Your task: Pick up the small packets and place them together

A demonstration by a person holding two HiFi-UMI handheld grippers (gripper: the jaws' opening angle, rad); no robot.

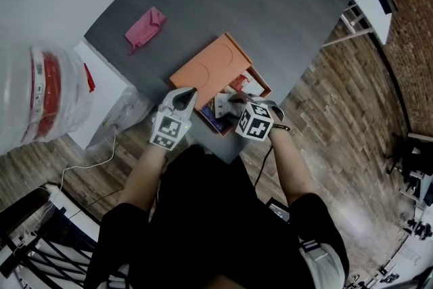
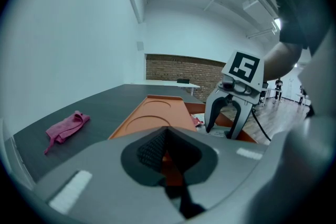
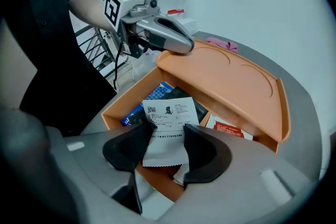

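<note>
White packet pinched over the orange box

My right tool (image 3: 167, 140) is clamped on a white packet (image 3: 169, 115) above the orange box (image 3: 125, 103), low-centre on the dark grey table (image 1: 270, 3). My left tool (image 2: 165, 145) is closed, with a wood floor (image 1: 352, 145) and a brick wall (image 2: 178, 67) around.

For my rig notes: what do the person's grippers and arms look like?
The left gripper and right gripper are grey with black pads and a white cube of black square markers. A black cable trails from the right. Short black sleeves.

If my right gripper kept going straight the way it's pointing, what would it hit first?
The white printed packet, already between its jaws; whether they grip it is unclear. Past it, probably the orange box.
</note>
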